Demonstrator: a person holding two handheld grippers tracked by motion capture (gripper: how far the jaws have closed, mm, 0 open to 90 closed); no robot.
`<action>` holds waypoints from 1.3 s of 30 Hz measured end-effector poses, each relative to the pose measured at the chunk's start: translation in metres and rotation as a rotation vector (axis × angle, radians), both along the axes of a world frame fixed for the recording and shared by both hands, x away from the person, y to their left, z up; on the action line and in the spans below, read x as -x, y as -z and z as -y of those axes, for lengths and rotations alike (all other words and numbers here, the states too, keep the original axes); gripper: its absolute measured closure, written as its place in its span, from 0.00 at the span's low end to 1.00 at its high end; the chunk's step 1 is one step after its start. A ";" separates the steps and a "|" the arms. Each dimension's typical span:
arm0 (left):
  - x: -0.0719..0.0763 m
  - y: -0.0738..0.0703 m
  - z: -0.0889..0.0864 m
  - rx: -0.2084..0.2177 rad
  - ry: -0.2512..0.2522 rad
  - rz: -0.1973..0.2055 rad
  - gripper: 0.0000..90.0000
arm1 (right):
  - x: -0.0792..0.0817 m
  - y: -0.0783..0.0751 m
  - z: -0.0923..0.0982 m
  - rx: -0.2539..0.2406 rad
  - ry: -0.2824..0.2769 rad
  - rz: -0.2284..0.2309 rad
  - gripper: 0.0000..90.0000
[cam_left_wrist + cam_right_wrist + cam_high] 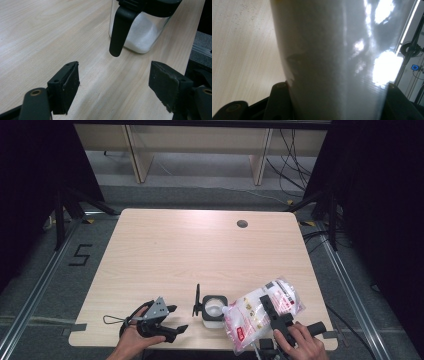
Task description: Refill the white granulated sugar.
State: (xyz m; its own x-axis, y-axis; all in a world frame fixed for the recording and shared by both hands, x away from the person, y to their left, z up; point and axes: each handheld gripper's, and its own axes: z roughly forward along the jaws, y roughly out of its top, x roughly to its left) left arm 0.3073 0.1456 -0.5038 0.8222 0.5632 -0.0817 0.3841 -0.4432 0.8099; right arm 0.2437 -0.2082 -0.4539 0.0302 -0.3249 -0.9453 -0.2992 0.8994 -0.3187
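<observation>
Right claw [272, 312] grips bag [250, 312] beside jar [214, 309]; left claw [172, 320] open, empty, near jar handle [120, 30]

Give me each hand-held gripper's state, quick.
Left hand-held gripper: open, empty, near the jar.
Right hand-held gripper: closed on the bag of white powder.

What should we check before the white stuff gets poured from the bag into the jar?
1. Right tool grips the bag: ok.
2. Bag's corner reaches over the jar: ok.
3. Jar lid flipped up, mouth open: ok.
4. Jar upright on the table: ok.
5. Left tool steadies the jar: not ok, its jaws stand open, apart from it.
6. Bag's corner cut open: cannot tell.
</observation>
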 end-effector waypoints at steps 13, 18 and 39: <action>0.000 0.000 0.001 0.012 -0.002 -0.001 0.26 | 0.000 -0.003 -0.002 0.050 0.002 0.008 0.58; 0.000 0.000 0.001 0.000 0.001 0.001 0.26 | 0.002 -0.003 -0.002 0.058 0.001 0.010 0.58; 0.001 0.000 0.000 0.011 -0.010 -0.001 0.26 | 0.000 -0.001 -0.003 0.016 -0.013 0.008 0.59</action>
